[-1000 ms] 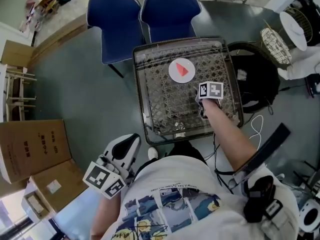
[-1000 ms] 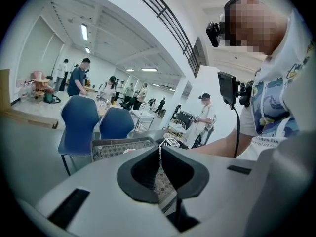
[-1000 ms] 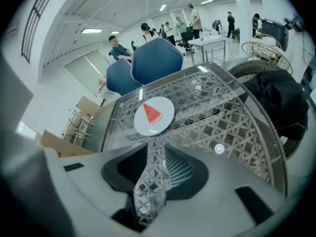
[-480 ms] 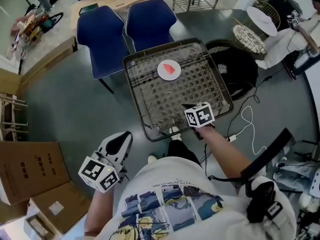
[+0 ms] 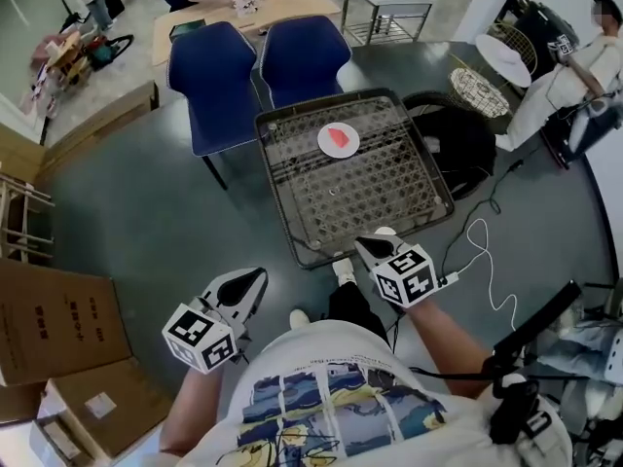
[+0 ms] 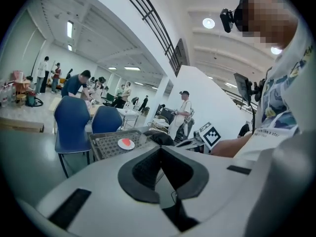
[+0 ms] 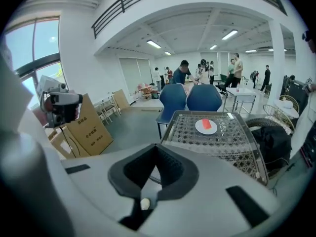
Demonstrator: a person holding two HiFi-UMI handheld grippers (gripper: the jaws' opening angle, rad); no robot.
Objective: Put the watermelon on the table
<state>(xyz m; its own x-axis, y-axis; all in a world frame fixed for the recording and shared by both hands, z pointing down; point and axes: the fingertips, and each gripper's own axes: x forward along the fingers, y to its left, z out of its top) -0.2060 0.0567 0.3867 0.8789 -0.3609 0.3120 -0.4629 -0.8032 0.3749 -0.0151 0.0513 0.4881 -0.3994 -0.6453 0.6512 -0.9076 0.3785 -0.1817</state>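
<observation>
The red watermelon slice [image 5: 340, 137] lies on a small round white plate [image 5: 326, 148] in the far half of the square table with the woven lattice top [image 5: 362, 195], so the placement reads as already made. The right gripper [image 5: 364, 246] hangs at the table's near edge and points up the table. The slice is straight ahead of it and well apart, with bare lattice between. Its jaws are pressed together with nothing between them. The left gripper [image 5: 256, 277] is held over the grey floor, off the table's near left corner. Its pads also meet on nothing. The right gripper is therefore the nearer of the two to the slice. The slice is too small here to fix its long axis firmly; in the right gripper view it seems to run roughly away from the person. Against the frame a second ago, the right gripper has drawn back from over the middle of the table to its near edge. The slice rests on the plate as before, and the left gripper remains low at the person's left.
</observation>
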